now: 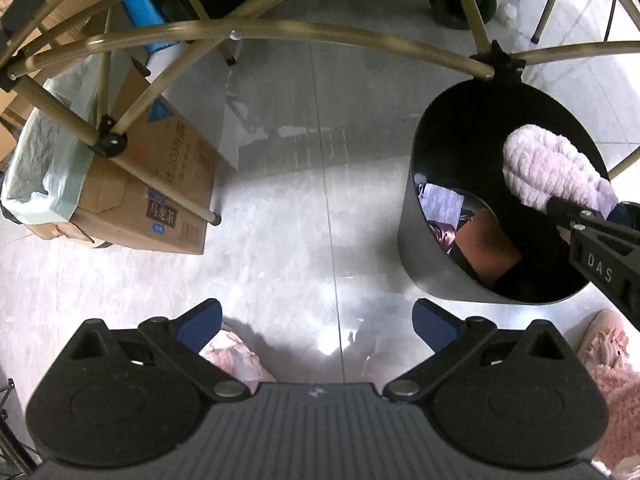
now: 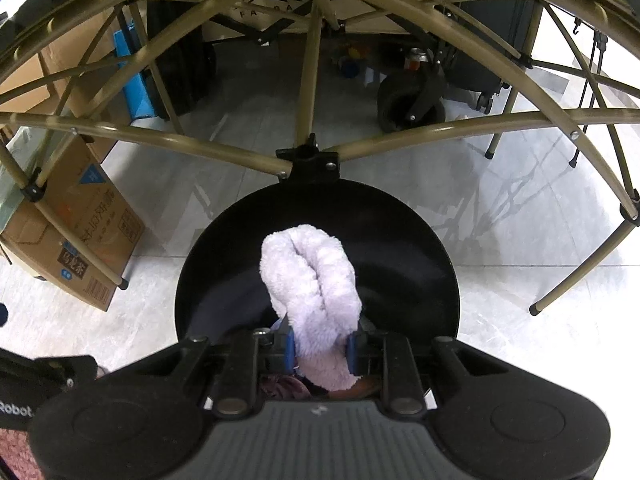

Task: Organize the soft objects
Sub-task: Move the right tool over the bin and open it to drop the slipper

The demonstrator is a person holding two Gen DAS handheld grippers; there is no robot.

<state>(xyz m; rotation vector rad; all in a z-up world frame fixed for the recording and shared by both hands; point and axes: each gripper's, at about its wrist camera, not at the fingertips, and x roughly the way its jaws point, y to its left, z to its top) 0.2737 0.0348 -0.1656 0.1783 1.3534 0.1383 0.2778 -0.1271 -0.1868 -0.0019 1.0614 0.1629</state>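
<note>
Lilac fluffy slipper (image 2: 310, 280) clamped in right gripper (image 2: 319, 350) over black bin (image 2: 420, 240), left gripper (image 1: 317, 320) jaws apart

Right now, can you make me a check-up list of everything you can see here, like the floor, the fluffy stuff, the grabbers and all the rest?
Surface: pale glossy tiled floor, bare in the middle.
Job's things: fluffy lilac sock held over the black bin; other soft items already lie inside it.
Clutter: cardboard box lined with a pale green bag.
Grippers: right gripper shut on the sock; left gripper open, holding nothing.
Cables: nothing seen.
Surroundings: folding table's brass-coloured tube frame overhead, a black wheel behind, the person's pink fuzzy slipper by the bin.
</note>
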